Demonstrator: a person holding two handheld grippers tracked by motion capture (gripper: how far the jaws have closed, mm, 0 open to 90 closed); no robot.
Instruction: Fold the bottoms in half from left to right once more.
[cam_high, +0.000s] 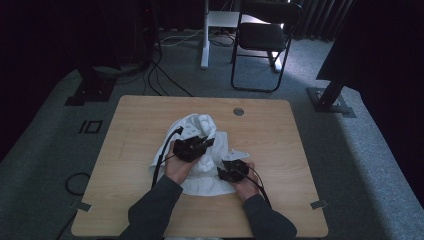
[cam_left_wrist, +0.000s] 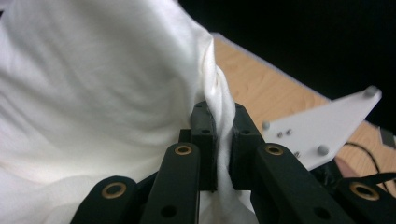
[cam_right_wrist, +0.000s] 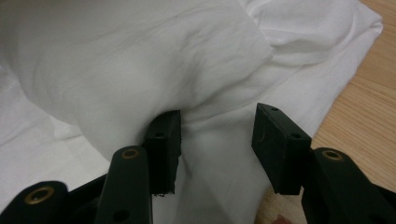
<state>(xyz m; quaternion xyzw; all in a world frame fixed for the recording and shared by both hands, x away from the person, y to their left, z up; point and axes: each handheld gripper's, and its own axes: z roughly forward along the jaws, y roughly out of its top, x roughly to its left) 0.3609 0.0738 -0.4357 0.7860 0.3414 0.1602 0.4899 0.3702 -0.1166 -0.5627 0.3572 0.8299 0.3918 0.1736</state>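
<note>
High view shows a person at a wooden bench (cam_high: 280, 150), working on a white cloth (cam_high: 192, 125) that lies crumpled in the middle of the frame. The left tongs (cam_high: 205, 142) sit on top of the heap; the right tongs (cam_high: 227, 172) are lower right of them, at the near edge of the cloth.

In the left gripper view, the left tongs (cam_left_wrist: 224, 135) are closed narrow on a thin ridge of the white cloth (cam_left_wrist: 93, 93), which stands up between the pads like a pinched fold. In the right gripper view, the right tongs (cam_right_wrist: 215, 135) stand half wide, with the white cloth (cam_right_wrist: 140, 60) bulging between them; the left pad touches the fabric, the right pad is apart from it, so nothing is gripped there yet.

I think the step is to take a second hold so the cloth can be spread. To do it well, the right tongs should go a little deeper, over one layer near the edge, and close fully before any pull. The left tongs should hold firm, otherwise the fold slips out.
</note>
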